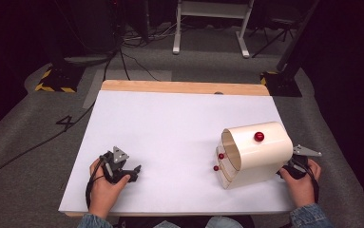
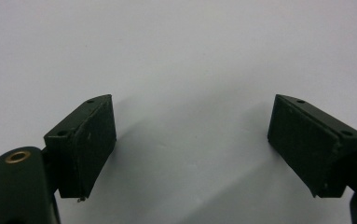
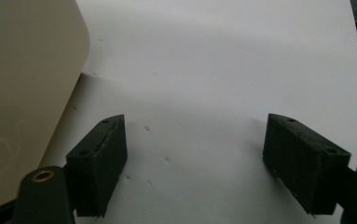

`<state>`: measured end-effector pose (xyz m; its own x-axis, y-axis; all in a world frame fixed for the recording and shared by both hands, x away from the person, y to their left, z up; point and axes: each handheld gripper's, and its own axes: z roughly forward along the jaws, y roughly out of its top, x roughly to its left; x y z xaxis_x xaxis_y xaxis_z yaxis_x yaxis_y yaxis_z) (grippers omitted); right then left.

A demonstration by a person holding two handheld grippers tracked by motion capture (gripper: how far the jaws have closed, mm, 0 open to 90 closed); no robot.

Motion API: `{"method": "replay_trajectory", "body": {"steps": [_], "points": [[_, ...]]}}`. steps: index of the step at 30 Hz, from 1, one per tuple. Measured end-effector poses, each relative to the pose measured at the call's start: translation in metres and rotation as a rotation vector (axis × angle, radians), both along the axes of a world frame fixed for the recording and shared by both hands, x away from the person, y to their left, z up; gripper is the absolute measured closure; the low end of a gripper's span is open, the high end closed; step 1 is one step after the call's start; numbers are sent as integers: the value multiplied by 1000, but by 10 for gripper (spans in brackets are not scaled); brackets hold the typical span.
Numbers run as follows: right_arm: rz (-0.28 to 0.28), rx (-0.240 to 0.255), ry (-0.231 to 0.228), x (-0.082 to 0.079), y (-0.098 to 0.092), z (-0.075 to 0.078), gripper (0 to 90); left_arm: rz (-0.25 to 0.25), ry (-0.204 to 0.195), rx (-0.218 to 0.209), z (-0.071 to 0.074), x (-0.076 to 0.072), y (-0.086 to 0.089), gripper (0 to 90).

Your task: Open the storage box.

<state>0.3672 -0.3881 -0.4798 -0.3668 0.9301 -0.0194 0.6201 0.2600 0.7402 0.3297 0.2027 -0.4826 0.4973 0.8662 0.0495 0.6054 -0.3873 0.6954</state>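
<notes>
Cream box [image 1: 260, 154] with red knobs sitting on its side at the table's [image 1: 170, 123] right, drawers facing left; right gripper [image 3: 195, 163] just behind it, jaws wide, empty; left gripper [image 2: 192, 144] well apart, near-left, likewise open, holding nothing.

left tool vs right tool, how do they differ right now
The left tool rests over bare white table, far from the cream box; the right tool sits close behind that box. The left tool faces only white surface; the right tool has the box's wall beside it. Both are open and empty.
</notes>
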Motion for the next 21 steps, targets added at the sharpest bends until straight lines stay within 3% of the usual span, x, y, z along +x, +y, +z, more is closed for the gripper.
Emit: {"method": "replay_trajectory", "body": {"steps": [2,5,11,15,21], "points": [[19,-5,-10,-2,-3,1,304,-7,3,-6,0,0,0,172],[27,-6,-20,-6,-8,3,316,28,40,-46,1,-1,0,230],[51,16,-17,-23,-13,9,376,27,37,-44,2,0,-2,236],[71,1,-18,-38,-11,16,414,28,33,-50,1,1,-4,253],[103,2,-19,-55,-5,25,482,-4,31,-37,2,3,-14,270]]}}
